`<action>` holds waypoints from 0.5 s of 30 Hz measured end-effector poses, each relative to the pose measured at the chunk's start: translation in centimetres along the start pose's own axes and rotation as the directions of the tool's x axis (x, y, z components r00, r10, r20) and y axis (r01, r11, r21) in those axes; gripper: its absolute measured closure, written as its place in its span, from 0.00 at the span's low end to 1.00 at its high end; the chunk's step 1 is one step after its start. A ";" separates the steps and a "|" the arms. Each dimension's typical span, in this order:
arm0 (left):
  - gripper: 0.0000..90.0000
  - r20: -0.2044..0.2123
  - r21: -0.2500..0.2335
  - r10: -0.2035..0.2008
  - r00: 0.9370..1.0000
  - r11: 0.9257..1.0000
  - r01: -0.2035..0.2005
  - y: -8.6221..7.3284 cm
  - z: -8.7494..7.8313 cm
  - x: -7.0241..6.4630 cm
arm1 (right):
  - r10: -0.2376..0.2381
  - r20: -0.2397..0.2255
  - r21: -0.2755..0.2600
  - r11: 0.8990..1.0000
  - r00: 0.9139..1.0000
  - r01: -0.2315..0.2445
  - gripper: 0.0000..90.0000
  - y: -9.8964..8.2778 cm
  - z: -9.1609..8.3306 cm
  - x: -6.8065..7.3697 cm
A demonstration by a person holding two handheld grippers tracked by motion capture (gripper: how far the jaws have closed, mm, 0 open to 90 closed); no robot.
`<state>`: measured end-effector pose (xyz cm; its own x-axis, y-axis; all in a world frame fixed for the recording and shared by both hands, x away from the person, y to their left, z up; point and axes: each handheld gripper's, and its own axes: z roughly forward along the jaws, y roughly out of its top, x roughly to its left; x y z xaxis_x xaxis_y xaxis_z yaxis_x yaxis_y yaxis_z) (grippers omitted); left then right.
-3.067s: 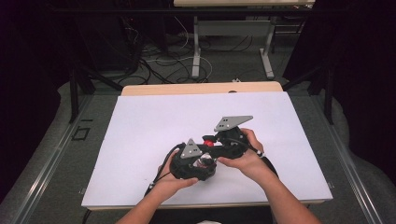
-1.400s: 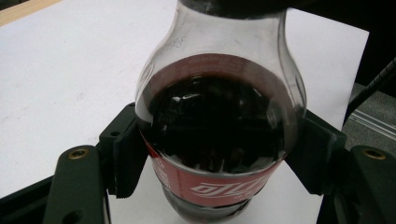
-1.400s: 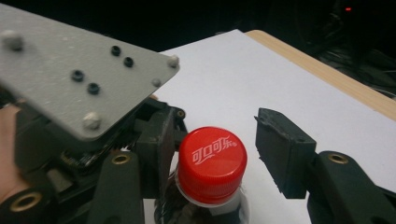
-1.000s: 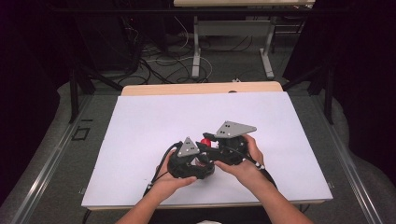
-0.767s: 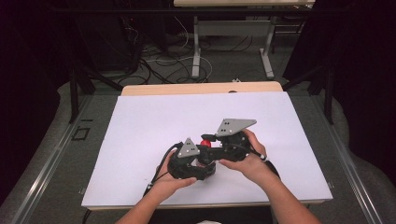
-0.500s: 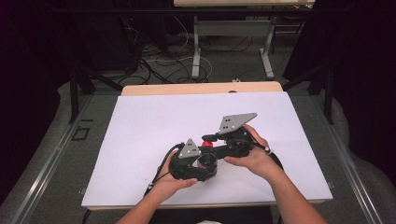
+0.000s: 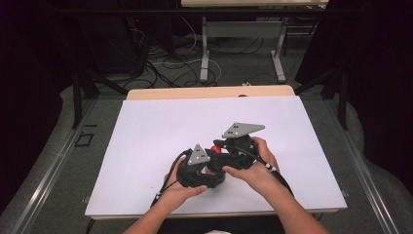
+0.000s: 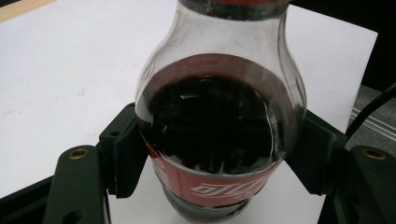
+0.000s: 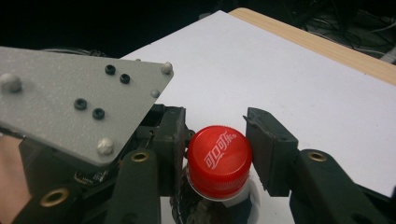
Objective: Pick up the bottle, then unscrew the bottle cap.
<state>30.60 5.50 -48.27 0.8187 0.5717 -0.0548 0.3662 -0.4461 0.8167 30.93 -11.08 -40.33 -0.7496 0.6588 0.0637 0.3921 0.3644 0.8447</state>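
A cola bottle (image 8: 219,130) with dark liquid and a red label stands upright on the white table top (image 7: 146,136). My left gripper (image 8: 219,156) is shut on its body, one pad pressing on each side. The red cap (image 9: 218,161) sits between the jaws of my right gripper (image 9: 217,149), which is shut on it from both sides. In the high view both hands are close together at the table's front middle. There the left gripper (image 7: 207,170) is low, the right gripper (image 7: 221,148) is just above it, and the red cap (image 7: 215,147) peeks out between them.
The grey three-cornered plate (image 9: 79,102) of the left gripper lies close to the left of the cap in the right gripper view. A wooden table edge (image 7: 209,91) runs along the far side. Cables and desk legs (image 7: 204,53) are on the floor beyond.
The right hand and its grey plate have shifted slightly around the cap. The left gripper and the bottle have kept still.
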 end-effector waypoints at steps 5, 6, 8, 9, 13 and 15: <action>0.34 0.005 0.015 0.021 1.000 1.000 -0.021 0.0 0.0 0.0 | -0.004 -0.007 0.022 1.000 1.000 0.004 0.68 0.1 0.0 -0.2; 0.34 0.009 0.011 0.013 1.000 1.000 -0.014 0.0 0.0 -0.1 | -0.013 -0.016 0.022 1.000 1.000 0.013 0.68 0.1 0.0 -0.3; 0.34 0.011 0.008 0.019 1.000 1.000 -0.019 0.0 0.0 -0.2 | -0.046 -0.050 0.044 0.998 0.998 0.049 0.68 0.2 -0.2 -0.6; 0.34 0.012 0.005 0.018 1.000 1.000 -0.018 0.0 0.0 -0.2 | -0.068 -0.075 0.048 0.996 0.995 0.072 0.68 0.3 -0.2 -0.8; 0.34 0.026 0.000 0.031 0.999 1.000 -0.032 0.1 -0.1 -0.2 | -0.192 -0.226 0.050 0.977 0.955 0.208 0.68 0.9 -0.2 -2.1; 0.34 0.036 -0.001 0.020 0.999 1.000 -0.020 0.1 -0.1 -0.3 | -0.193 -0.247 0.053 0.976 0.950 0.212 0.68 1.0 -0.1 -2.4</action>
<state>30.38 5.35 -48.14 0.8414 0.5372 -0.0589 0.3491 -0.4572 0.8179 33.09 -12.40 -39.55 -0.9193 0.3924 0.0289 0.2517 0.5299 0.8099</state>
